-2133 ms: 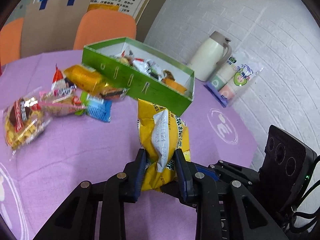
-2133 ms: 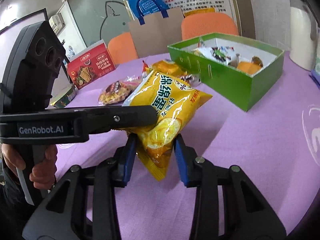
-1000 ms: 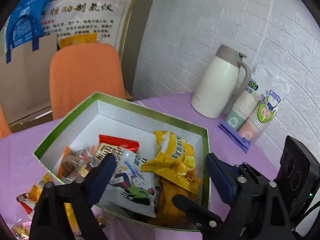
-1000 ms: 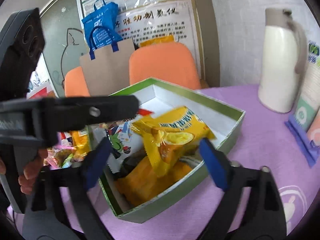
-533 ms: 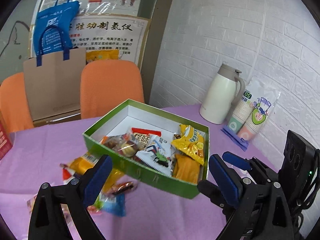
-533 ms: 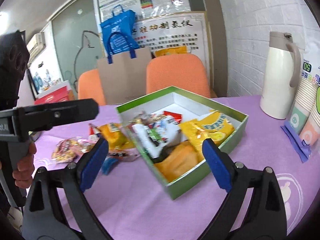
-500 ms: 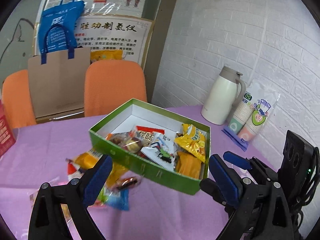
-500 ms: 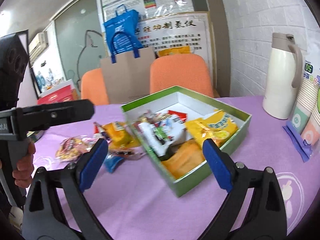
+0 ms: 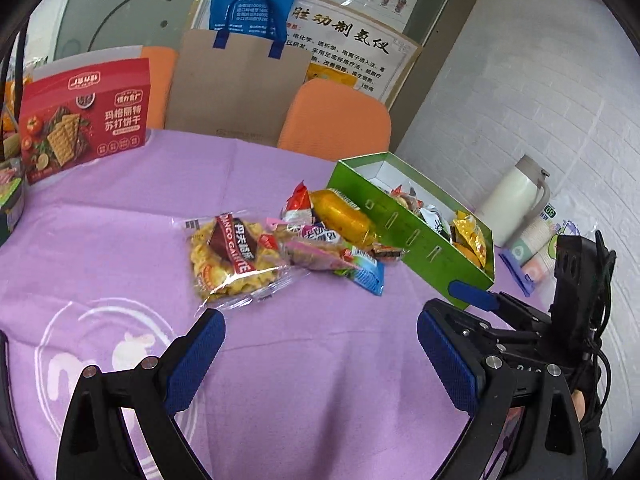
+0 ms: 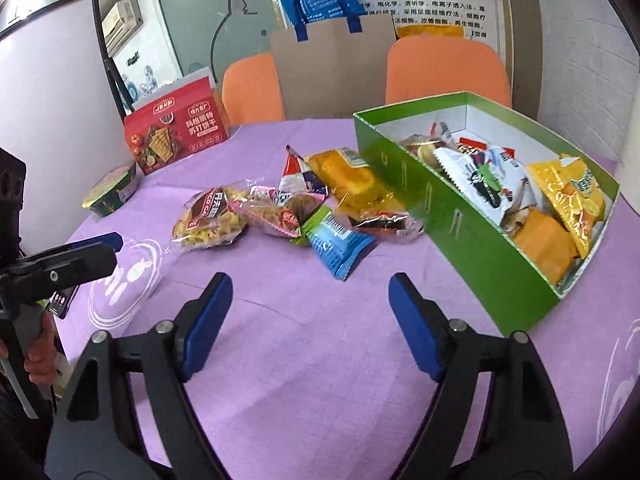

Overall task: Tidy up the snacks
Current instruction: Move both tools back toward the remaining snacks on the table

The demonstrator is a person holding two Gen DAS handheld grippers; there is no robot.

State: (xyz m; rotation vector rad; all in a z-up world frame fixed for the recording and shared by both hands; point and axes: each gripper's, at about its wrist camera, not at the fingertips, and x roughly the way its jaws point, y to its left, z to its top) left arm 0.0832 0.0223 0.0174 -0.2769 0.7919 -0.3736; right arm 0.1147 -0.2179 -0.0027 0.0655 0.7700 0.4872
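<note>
A green box on the purple tablecloth holds several snack packs, among them a yellow chip bag. Loose snacks lie in a heap left of the box: a clear bag of yellow biscuits, a pink pack, a blue pack and an orange-yellow pack. My left gripper is open and empty, hovering short of the heap. Open and empty too, my right gripper hangs just before the blue pack.
A red cracker box stands at the table's far left, beside a bowl of instant noodles. A white jug and sleeved paper cups sit right of the green box. Orange chairs and a paper bag are behind.
Both grippers let go of the yellow chip bag into the green box and opened. They then drew back and swung left, so the loose heap now lies ahead of them.
</note>
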